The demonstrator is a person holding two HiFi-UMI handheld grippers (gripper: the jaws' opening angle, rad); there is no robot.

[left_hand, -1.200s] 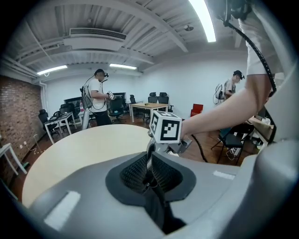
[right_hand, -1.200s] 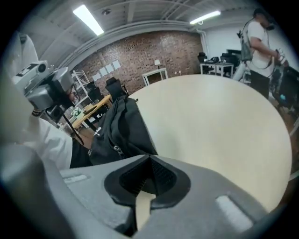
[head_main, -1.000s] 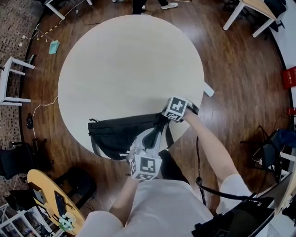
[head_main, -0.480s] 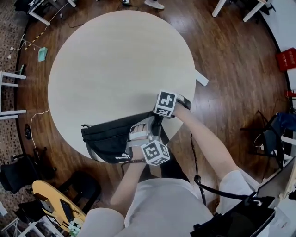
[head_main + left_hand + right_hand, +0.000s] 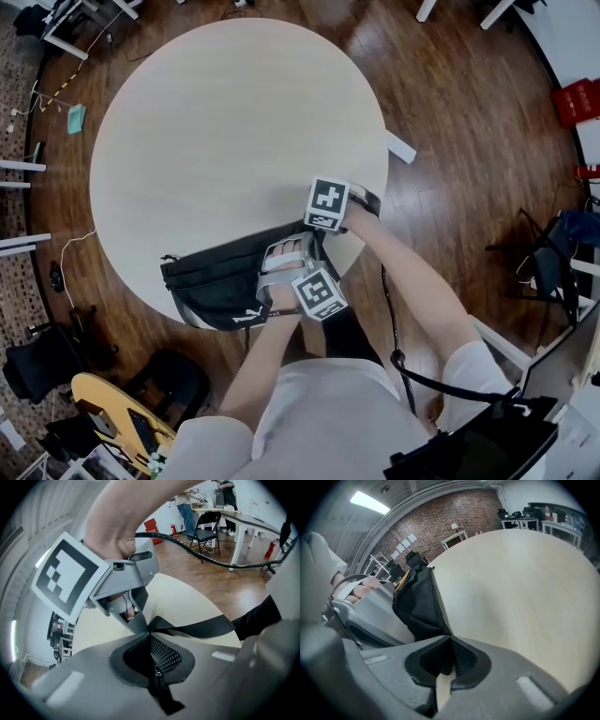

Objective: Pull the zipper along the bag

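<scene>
Round pale table (image 5: 225, 122) on dark wood floor (image 5: 450, 103); red bin (image 5: 574, 101) far rt; brick wall (image 5: 440, 517) in bkgd.

Left tool (image 5: 151, 638) just closed on the zipper (image 5: 157, 672); right tool (image 5: 451, 640) pinches the bag (image 5: 419, 606).

no readable words or numbers anywhere, only black-and-white square code patterns on the left cube (image 5: 319, 292) and right cube (image 5: 327, 203), no letters in them, small white mark (image 5: 248, 317) on the bag (image 5: 211, 279) just beside the left cube, too small to read
</scene>
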